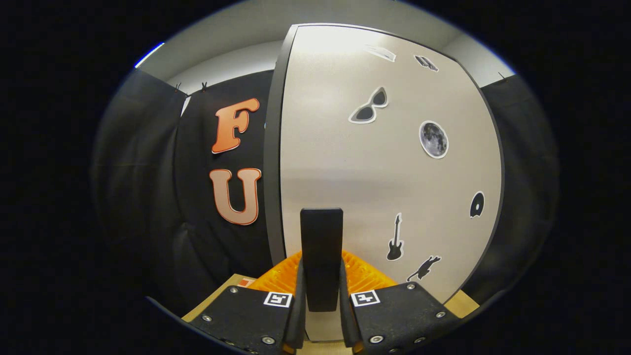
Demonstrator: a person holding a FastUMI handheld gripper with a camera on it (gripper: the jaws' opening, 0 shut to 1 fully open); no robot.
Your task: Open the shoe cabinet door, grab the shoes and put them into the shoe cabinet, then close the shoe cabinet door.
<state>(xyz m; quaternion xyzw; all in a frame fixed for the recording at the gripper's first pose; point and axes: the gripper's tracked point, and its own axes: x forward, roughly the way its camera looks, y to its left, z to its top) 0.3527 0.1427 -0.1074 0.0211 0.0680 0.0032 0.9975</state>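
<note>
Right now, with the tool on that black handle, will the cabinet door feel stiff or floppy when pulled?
Probably stiff: the door looks like a flat rigid panel. The tool clamps its black handle, so it should swing rather than bend. Its glossy face may be slippery.

Smooth, faintly glossy door, matt black handle, ribbed orange fingers.

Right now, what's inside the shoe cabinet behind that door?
Nothing inside shows. The pale door, with stickers on it, covers the inside. The tongs are shut on its black handle. Whether any shoes are inside can't be told.
</note>
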